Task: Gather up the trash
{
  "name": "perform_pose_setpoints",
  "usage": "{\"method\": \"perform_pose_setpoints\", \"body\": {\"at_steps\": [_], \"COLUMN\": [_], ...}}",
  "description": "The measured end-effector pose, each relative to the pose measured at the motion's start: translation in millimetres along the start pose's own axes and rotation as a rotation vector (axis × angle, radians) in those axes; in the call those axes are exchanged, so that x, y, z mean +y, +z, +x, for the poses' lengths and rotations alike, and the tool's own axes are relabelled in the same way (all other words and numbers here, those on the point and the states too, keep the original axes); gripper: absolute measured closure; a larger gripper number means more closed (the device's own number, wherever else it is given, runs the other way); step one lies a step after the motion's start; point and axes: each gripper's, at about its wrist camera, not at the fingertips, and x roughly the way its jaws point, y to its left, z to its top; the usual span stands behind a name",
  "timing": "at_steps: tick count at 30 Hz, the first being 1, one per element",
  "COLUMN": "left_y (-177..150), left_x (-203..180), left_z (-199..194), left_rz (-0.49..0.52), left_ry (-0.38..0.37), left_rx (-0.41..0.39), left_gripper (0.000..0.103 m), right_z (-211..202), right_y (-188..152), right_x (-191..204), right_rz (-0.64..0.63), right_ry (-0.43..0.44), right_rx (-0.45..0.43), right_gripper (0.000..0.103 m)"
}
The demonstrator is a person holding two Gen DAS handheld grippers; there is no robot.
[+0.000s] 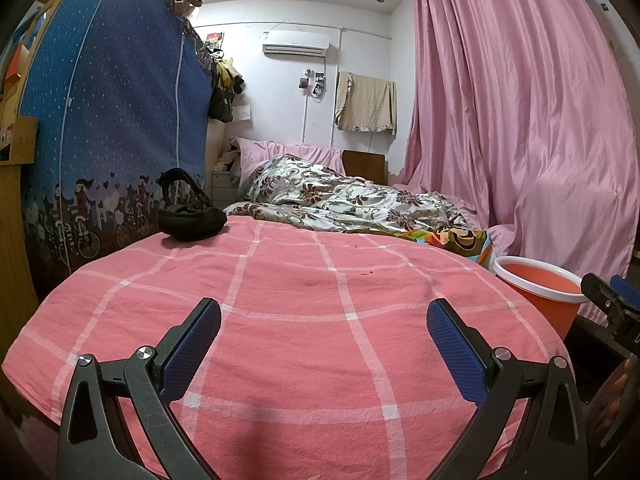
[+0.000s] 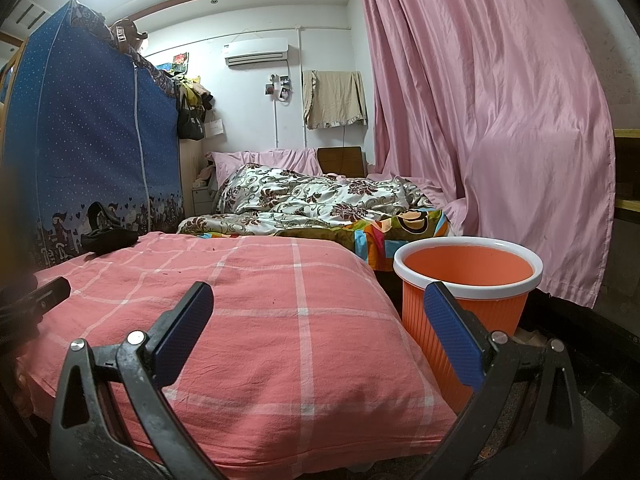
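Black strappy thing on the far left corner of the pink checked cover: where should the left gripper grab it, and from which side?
Probably the raised strap loop of the black item: it arches clear of the pink checked cover, leaving room for a finger on each side. Approach with the left gripper from the near edge, straddling the strap.

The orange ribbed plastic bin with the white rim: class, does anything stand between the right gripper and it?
Nothing visible does. The right gripper, jaws open and empty, faces the pink checked cushion; the orange ribbed plastic bin stands just beside its right finger, the way to it open.
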Motion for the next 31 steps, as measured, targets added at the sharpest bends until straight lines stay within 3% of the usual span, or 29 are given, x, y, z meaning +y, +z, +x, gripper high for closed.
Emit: {"method": "perform_pose_setpoints", "body": {"at_steps": [31], "left_y": [-7.3], "left_x": [-4.7], "left_z": [3.1], "left_rz": [0.012], "left_ry": [0.006], "left_rx": [0.009], "left_gripper": [0.002], "right_z": [-2.1], "right_y": [-5.6], "right_x": [0.1], "right_rz": [0.001], "right_ry": [0.000], "right_rx": [0.007], "right_gripper": [0.000]}}
